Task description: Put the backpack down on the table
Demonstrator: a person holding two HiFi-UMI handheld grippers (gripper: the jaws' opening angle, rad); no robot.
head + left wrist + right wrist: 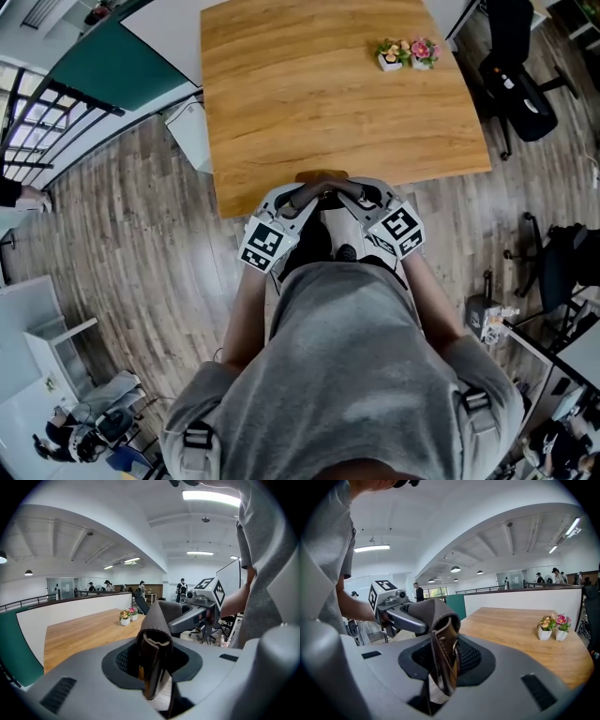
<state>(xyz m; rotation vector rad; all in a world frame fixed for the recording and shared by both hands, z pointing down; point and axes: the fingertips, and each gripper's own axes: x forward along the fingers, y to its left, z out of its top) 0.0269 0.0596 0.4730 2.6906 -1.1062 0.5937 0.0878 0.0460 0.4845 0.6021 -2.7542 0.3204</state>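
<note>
a person stands at the near edge of a wooden table (309, 94) with the grey backpack (354, 225) hanging close against the body, not yet set down. the left gripper (302, 197) and the right gripper (354, 194) are each clenched on the bag's brown leather handle (322, 177), one at either end. in both gripper views the strap stands pinched between the jaws and arches across to the opposite gripper.

the handle runs side to side, parallel to the table's near edge and roughly level with it. the bag's bulk hangs on the person's side of that edge. the open tabletop lies straight ahead of both grippers, which point forward and slightly down towards it. neither hand is nearer: they sit side by side, level with each other, sharing the load.

the move to come looks like a carry forward over the edge and then down onto bare wood. two small flower pots (406, 53) stand well apart at the far right corner, clear of that path
</note>
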